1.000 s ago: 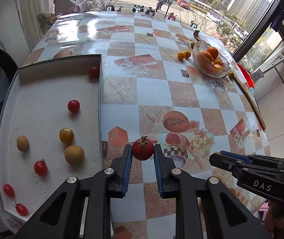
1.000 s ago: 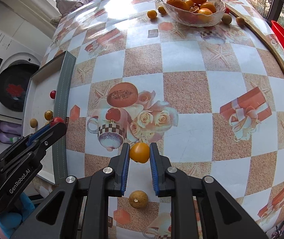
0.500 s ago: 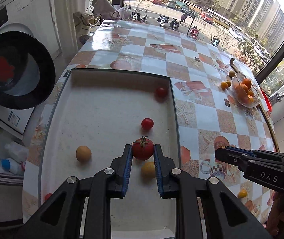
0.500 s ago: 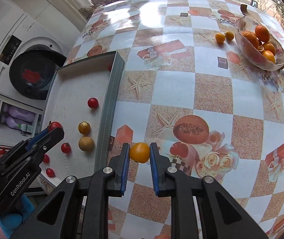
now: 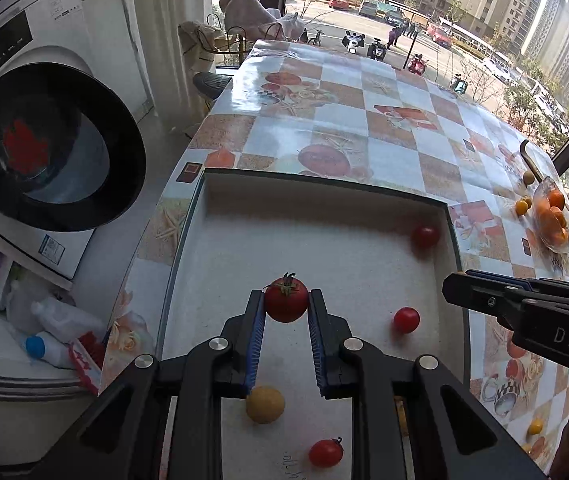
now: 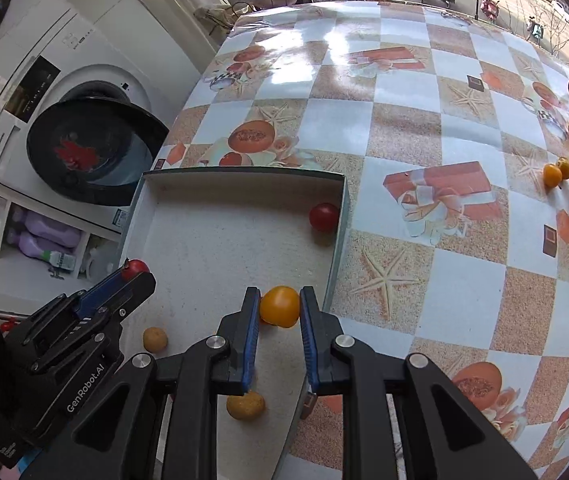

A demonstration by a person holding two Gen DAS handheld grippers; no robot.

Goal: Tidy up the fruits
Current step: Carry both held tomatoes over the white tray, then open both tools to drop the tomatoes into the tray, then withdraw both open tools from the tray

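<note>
While both grippers hang over the tray [image 5: 204,240], each carries one fruit, so the step in hand is judged to be release into the tray. The left gripper [image 5: 286,308] has its fingers [image 5: 258,320] closed to the fruit's width on a red tomato [image 5: 286,298], stem calyx up, above the tray's middle. The right gripper [image 6: 279,312] has its fingers [image 6: 249,320] closed likewise on an orange tomato [image 6: 280,306], just inside the tray's right wall.

Nearest within the tray lie a small red tomato [image 5: 325,453] and a yellow fruit [image 5: 265,404], the latter directly below the left fingers. Further in sits another red tomato [image 5: 406,319], and one more [image 5: 425,236] rests in the tray's far right corner.

Recommended procedure: lower each fruit until it almost touches the tray floor before opening, since round fruit will likely roll if dropped. Place the red tomato on bare floor beyond the yellow fruit to avoid knocking it. Keep the orange tomato clear of the tray wall, so it does not catch the rim and fall to the table [image 6: 444,120]. Open the fingers slowly, then lift straight up.

Beyond the tray, across the table, a glass bowl [image 5: 556,220] holds oranges, with loose yellow fruit [image 5: 521,207] beside it, probably awaiting sorting.
</note>
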